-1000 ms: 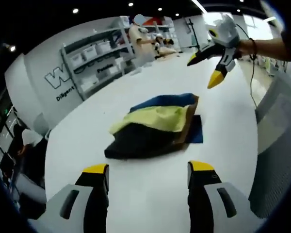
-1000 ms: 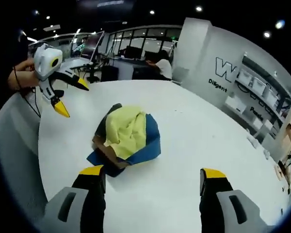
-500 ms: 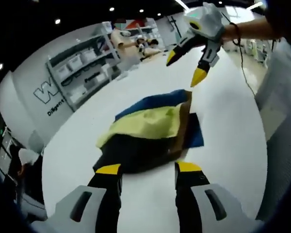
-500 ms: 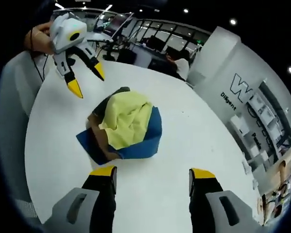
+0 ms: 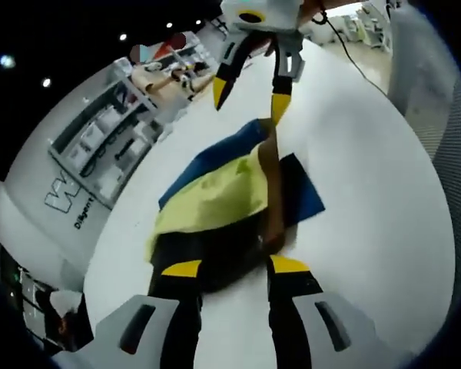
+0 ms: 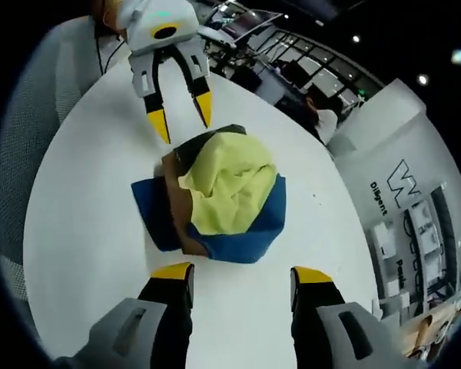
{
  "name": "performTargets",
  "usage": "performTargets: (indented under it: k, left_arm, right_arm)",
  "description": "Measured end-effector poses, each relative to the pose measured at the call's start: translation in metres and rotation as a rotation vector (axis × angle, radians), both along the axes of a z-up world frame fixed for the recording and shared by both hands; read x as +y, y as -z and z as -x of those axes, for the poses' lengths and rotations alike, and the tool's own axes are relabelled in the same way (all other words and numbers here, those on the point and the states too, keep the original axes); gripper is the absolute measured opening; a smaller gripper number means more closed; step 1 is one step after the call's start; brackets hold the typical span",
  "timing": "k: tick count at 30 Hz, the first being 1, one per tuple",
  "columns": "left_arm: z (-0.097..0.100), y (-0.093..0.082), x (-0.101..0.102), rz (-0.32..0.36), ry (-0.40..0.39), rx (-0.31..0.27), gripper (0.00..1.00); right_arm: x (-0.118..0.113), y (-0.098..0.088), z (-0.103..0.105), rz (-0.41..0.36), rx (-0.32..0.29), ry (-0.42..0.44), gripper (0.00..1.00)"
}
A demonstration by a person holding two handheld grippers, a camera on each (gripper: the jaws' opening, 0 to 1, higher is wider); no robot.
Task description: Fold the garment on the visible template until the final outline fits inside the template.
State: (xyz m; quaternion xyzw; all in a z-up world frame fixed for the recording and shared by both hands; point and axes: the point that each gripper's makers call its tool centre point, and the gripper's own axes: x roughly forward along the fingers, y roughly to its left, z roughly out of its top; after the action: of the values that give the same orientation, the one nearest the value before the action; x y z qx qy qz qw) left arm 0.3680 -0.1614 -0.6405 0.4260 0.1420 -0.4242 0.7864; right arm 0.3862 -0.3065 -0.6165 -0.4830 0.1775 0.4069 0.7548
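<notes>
A crumpled garment (image 5: pixel 215 204) (image 6: pixel 227 192) in yellow, blue, black and brown lies bunched on the white table (image 5: pixel 369 177) (image 6: pixel 84 231). A flat dark blue sheet (image 5: pixel 303 192) (image 6: pixel 150 211), likely the template, sticks out from under it. My left gripper (image 5: pixel 234 267) (image 6: pixel 182 117) is open, its yellow tips at the garment's black edge. From the opposite side, my right gripper (image 6: pixel 242 273) (image 5: pixel 250 100) is open too, just short of the blue edge. In the left gripper view one right fingertip (image 5: pixel 279 110) looks to meet the garment's far edge. A hand holds each gripper.
The table's curved edge runs near a grey mesh chair back (image 5: pixel 453 177) (image 6: pixel 38 100). A white wall with lettering (image 5: pixel 69 204) (image 6: pixel 403 184) and shelves of bins (image 5: pixel 107 131) stand behind. People sit at desks (image 6: pixel 319 115) farther back.
Both grippers have closed in on the garment from opposite sides and dropped lower. Each pair of jaws stands a little narrower than before. The garment itself has not moved.
</notes>
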Motion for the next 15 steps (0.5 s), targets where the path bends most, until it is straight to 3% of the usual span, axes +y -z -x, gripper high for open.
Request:
performTargets:
  k: [2,10,15]
  left_arm:
    - [-0.003,0.003,-0.001,-0.024,0.01,-0.02,0.27]
    - [-0.006,0.012,-0.004,-0.048,0.041,-0.006,0.23]
    - [-0.008,0.021,-0.004,-0.084,0.057,-0.004,0.15]
  right_arm:
    - [0.003,0.001,0.0,0.01,-0.004,-0.015,0.41]
    - [0.014,0.012,-0.002,0.045,0.007,-0.074,0.27]
    - [0.014,0.017,-0.004,0.055,0.01,-0.076,0.19]
